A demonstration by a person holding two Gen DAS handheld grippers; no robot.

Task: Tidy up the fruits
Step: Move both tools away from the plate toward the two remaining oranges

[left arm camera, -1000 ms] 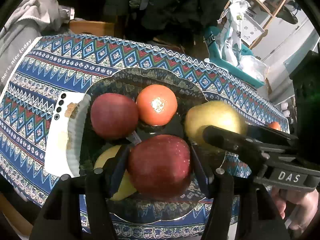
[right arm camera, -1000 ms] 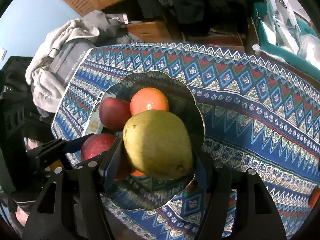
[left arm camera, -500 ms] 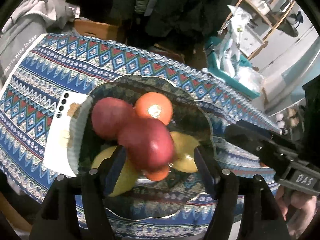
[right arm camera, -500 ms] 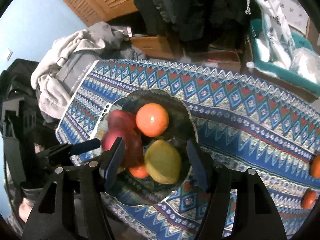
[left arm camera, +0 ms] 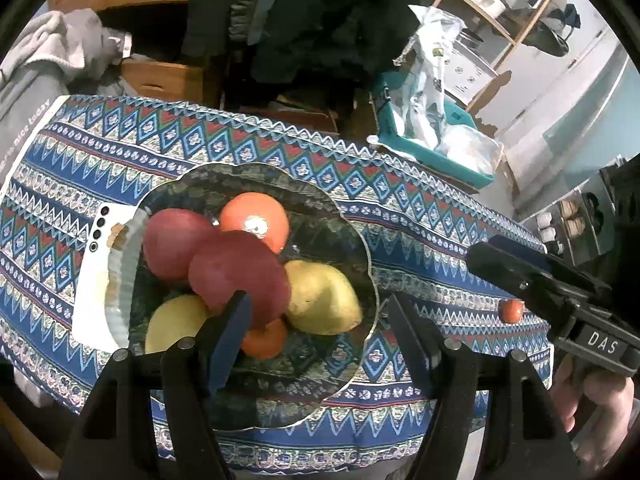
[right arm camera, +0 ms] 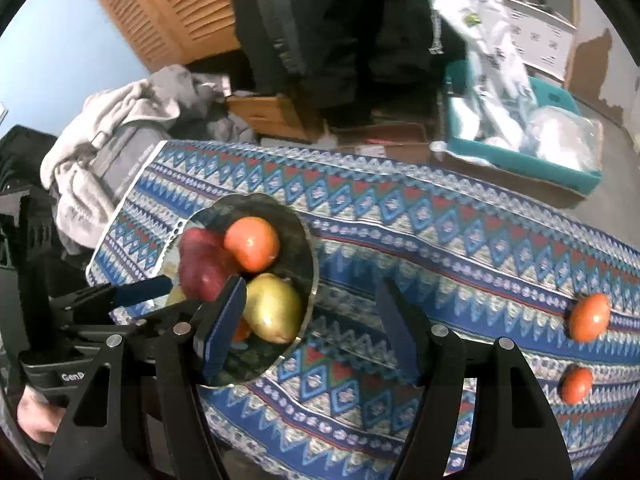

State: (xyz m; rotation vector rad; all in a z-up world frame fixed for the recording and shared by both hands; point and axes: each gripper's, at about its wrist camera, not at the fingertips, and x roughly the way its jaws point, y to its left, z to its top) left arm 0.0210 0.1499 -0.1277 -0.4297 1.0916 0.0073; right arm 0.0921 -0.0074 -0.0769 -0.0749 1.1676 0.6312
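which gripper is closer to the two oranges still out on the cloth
Right. The right gripper hangs open near the two oranges; the left gripper sits open over the bowl, farther away.

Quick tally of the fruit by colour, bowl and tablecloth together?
Red apples: 2
Yellow-green pears: 2
Orange fruits in the bowl: 2
Orange fruits on the tablecloth: 2
Total: 8
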